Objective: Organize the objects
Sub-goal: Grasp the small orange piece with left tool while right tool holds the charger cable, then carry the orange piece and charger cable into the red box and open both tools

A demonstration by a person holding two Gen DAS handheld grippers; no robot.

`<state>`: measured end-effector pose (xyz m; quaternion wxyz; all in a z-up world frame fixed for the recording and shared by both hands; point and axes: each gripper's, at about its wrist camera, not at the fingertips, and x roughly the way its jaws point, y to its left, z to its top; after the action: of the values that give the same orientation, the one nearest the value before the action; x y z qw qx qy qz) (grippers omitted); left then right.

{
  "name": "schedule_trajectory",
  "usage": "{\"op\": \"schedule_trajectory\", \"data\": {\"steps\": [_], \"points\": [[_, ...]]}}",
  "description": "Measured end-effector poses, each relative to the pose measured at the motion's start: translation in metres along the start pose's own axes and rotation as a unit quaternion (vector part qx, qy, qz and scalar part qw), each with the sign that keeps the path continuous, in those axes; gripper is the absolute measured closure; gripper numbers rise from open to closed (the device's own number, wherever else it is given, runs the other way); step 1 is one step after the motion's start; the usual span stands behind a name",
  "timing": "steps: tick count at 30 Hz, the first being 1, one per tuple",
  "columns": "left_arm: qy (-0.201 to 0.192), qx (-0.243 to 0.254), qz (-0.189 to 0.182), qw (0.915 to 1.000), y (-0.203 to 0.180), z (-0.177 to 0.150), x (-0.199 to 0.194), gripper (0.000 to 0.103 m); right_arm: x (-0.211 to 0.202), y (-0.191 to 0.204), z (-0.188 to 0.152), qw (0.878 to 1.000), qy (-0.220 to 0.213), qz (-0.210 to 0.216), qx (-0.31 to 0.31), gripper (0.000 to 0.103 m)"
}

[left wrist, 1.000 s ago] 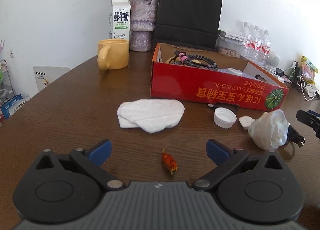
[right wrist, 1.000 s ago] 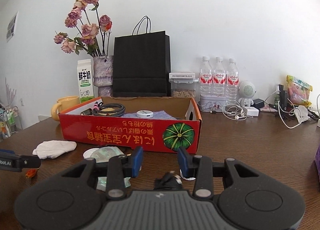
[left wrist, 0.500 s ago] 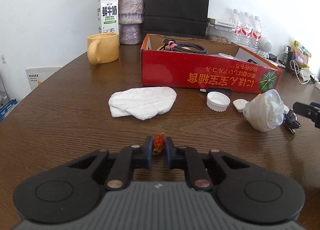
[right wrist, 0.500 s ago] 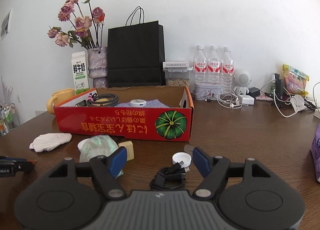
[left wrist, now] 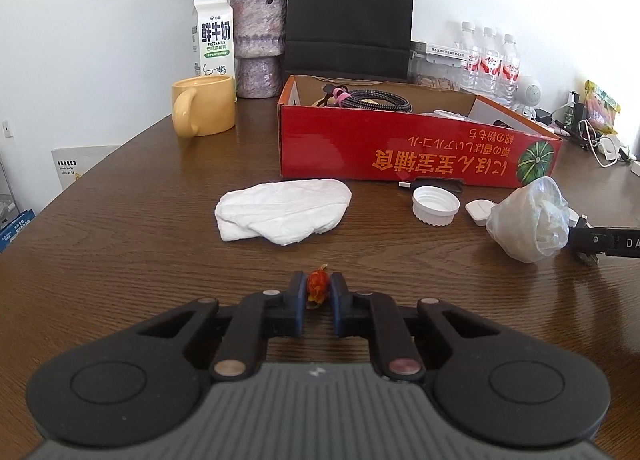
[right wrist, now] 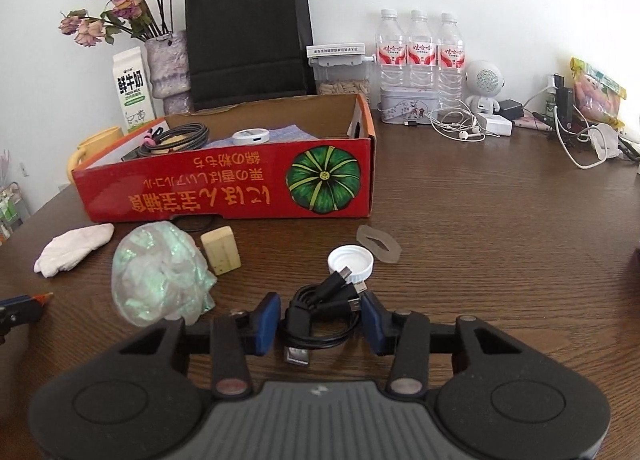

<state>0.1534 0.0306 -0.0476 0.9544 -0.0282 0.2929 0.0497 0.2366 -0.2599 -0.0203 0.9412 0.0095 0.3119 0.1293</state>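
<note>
Dark wood table (left wrist: 120, 220) lies under both my grippers, each angled down toward it. My left gripper (left wrist: 318, 292) is clamped on a small orange-red scrap (left wrist: 318, 287), low over the table near the white cloth (left wrist: 284, 212). My right gripper (right wrist: 320, 316) is closing around a coiled black USB cable (right wrist: 320, 312); pad contact is unclear. The milk carton (left wrist: 213, 36) reads "FRESH MILK". The red box (right wrist: 224, 188) carries yellow characters, upside down.

Table (left wrist: 120, 220) – dark wood, visible grain; box (left wrist: 400, 148) – glossy red cardboard; cloth (left wrist: 284, 210) – white, crinkled.
</note>
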Motion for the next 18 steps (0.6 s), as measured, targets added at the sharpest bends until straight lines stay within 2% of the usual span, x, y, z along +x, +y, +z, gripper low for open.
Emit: {"op": "schedule_trajectory", "data": {"steps": [2, 4, 8, 10, 18], "points": [[0.0, -0.003, -0.001, 1.0, 0.001, 0.0, 0.0, 0.09, -0.007, 0.001, -0.001, 1.0, -0.018, 0.002, -0.002, 0.061], [0.0, -0.006, -0.002, 1.0, 0.002, 0.0, 0.0, 0.09, -0.02, 0.002, -0.003, 0.998, -0.055, -0.002, -0.005, 0.061], [-0.001, -0.008, -0.003, 1.0, 0.002, 0.0, -0.001, 0.09, -0.058, 0.006, -0.015, 0.984, -0.175, -0.002, -0.018, 0.061], [-0.001, -0.008, -0.003, 1.0, 0.002, 0.0, -0.001, 0.09, -0.07, 0.011, -0.019, 0.977, -0.209, -0.004, -0.032, 0.061], [-0.001, -0.008, -0.003, 1.0, 0.002, 0.0, -0.001, 0.09, -0.071, 0.014, -0.013, 0.977, -0.207, -0.001, -0.045, 0.061]]}}
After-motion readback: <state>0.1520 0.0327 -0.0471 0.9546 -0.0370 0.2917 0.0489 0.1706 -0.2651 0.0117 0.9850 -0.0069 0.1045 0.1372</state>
